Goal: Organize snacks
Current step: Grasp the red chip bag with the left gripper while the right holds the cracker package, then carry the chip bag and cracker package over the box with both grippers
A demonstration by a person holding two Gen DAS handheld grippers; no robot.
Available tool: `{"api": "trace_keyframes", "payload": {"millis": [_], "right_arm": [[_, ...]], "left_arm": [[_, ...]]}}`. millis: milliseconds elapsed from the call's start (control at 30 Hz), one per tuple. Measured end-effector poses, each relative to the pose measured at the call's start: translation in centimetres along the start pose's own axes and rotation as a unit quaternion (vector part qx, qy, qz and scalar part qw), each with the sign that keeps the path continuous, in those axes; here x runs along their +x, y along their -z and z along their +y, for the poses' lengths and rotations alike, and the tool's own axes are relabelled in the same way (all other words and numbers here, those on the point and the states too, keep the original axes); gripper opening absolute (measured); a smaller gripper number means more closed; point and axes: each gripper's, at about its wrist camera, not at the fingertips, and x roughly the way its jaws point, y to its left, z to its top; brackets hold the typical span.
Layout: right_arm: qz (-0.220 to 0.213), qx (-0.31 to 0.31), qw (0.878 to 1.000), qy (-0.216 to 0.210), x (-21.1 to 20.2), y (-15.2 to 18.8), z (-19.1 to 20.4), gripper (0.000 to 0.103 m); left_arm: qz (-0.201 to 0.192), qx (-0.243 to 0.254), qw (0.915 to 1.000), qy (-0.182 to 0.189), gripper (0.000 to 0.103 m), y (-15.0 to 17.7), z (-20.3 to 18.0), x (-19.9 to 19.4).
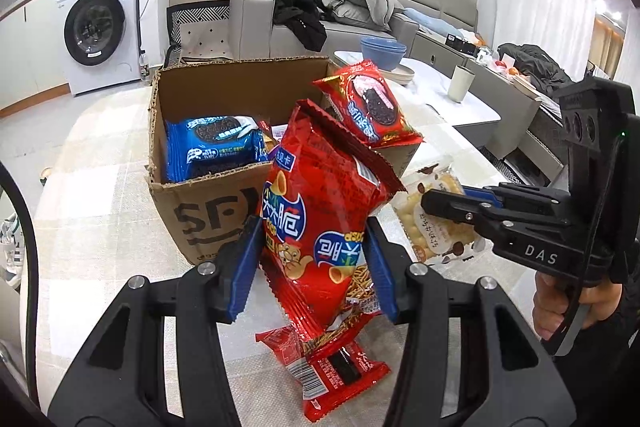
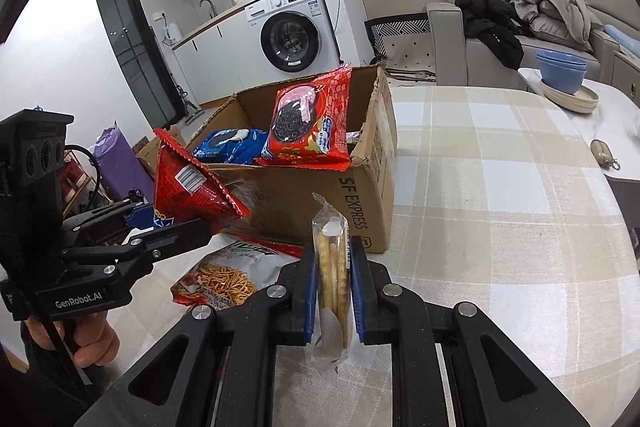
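Observation:
My left gripper (image 1: 310, 263) is shut on a big red crisp bag (image 1: 320, 211) and holds it up in front of the open cardboard box (image 1: 208, 211). The box holds a blue Oreo pack (image 1: 214, 147); a red Oreo pack (image 1: 370, 105) leans on its right rim. My right gripper (image 2: 331, 291) is shut on a clear pack of round crackers (image 2: 331, 267), held edge-on just before the box (image 2: 360, 195). From the left wrist view the right gripper (image 1: 448, 205) sits over that pack (image 1: 436, 227).
A red snack pack (image 1: 332, 371) lies on the checked tablecloth below my left gripper. A noodle-snack bag (image 2: 232, 279) lies left of the box. Blue bowls on a plate (image 2: 562, 71), a cup (image 1: 460, 83) and a small pouch (image 2: 602, 149) stand on the table's far side.

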Motion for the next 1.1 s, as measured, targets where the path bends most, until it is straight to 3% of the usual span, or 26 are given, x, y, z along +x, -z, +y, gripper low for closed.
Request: {"api": "trace_keyframes", "payload": {"millis": [600,1100], "right_arm": [[-0.037,-0.008,0.999,-0.009,-2.2,-1.5,1.2,0.015],[-0.079,-0.022,0.997,-0.008,-2.8,-4.1,2.5,0.015]], "left_arm": [[-0.025,-0.013,0.9996,-0.003,0.047,-0.7,1.7,-3.8],[-0.027,-0.021,0.9994,-0.009,0.047,-1.2,1.6,-4.1]]}}
